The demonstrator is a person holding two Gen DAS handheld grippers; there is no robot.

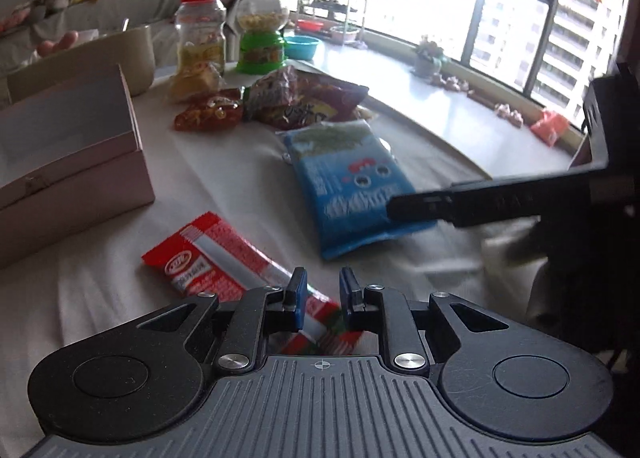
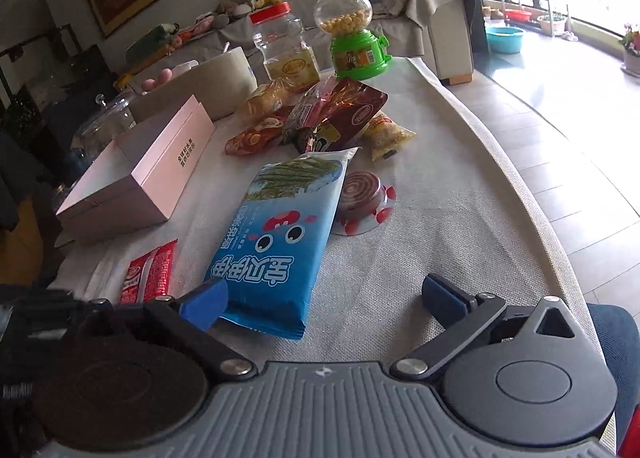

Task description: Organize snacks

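A red wafer pack [image 1: 208,262] has its near end between the blue pads of my left gripper [image 1: 323,296], which is shut on it; the pack [image 2: 150,272] also shows at the lower left of the right wrist view. On the white cloth lies a blue snack bag [image 2: 276,238]. Its near end sits between the wide-apart fingers of my right gripper [image 2: 324,300], close to the left pad [image 2: 204,300]; that gripper is open. In the left wrist view a black finger of the right gripper [image 1: 460,204] crosses the blue bag [image 1: 348,186].
An open pink box [image 2: 120,202] stands left of the bag. Behind are a pile of snack bags [image 2: 320,118], a red-lidded jar [image 2: 284,46] and a green candy dispenser [image 2: 352,38]. A round spotted jelly cup [image 2: 362,202] sits beside the blue bag. The table edge [image 2: 520,186] runs along the right.
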